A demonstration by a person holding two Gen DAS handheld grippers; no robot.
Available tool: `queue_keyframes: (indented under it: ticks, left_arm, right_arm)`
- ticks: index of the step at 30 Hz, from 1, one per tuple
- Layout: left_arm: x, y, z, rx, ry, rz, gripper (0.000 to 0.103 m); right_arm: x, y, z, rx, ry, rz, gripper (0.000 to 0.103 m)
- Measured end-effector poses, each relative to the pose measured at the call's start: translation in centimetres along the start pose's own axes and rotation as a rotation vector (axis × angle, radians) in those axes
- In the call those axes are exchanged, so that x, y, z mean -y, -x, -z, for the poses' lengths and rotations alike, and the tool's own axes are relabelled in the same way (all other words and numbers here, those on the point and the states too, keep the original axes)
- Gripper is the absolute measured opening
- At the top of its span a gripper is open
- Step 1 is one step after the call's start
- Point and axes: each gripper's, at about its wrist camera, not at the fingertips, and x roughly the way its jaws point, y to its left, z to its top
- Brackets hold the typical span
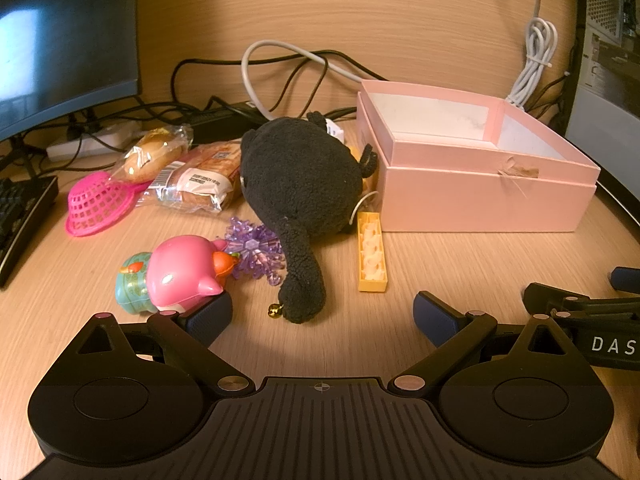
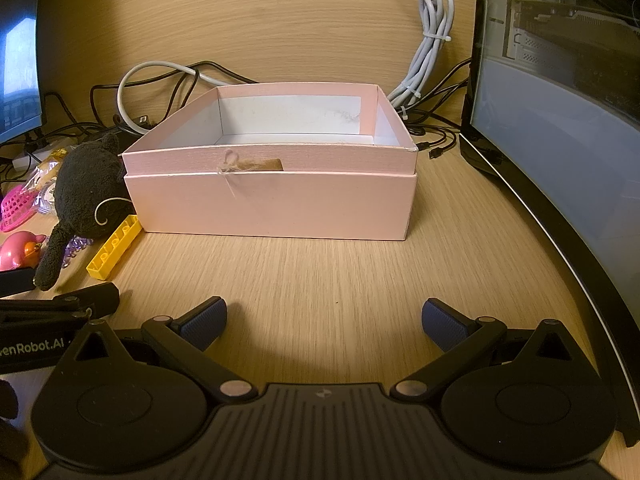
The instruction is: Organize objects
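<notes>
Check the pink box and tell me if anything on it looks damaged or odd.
The pink box has a torn patch with frayed string on its front rim, exposing brown cardboard. Smudges mark its inner back wall. It sits nested in a second pink tray.

plush toy (image 1: 296, 176) lies left of box (image 1: 480, 196), touching.

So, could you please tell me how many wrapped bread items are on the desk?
2: a wrapped roll behind the pink basket, and a packaged loaf just left of the black plush. The plush may hide more.
</notes>
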Motion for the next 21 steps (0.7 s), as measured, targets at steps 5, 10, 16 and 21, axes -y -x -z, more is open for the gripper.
queue_keyframes:
  ticks: [5, 10, 16, 21]
  left_arm:
    - [0.0, 0.1, 0.0, 0.001, -0.003, 0.001, 0.1]
    - [-1.3, 2.5, 0.2, 0.002, -0.003, 0.023, 0.099]
    - [-6.0, 5.6, -1.3, 0.071, -0.098, 0.046, 0.099]
    - [-9.0, 3.2, -2.9, -0.027, -0.215, 0.101, 0.099]
  right_arm:
    - [0.1, -0.1, -0.4, -0.066, 0.015, -0.031, 0.103]
    - [-0.4, -0.1, -0.3, -0.104, -0.011, 0.013, 0.103]
    - [-0.1, -0.2, -0.8, -0.153, 0.024, -0.024, 0.103]
    - [0.2, 1.4, -1.1, -0.197, 0.018, -0.129, 0.103]
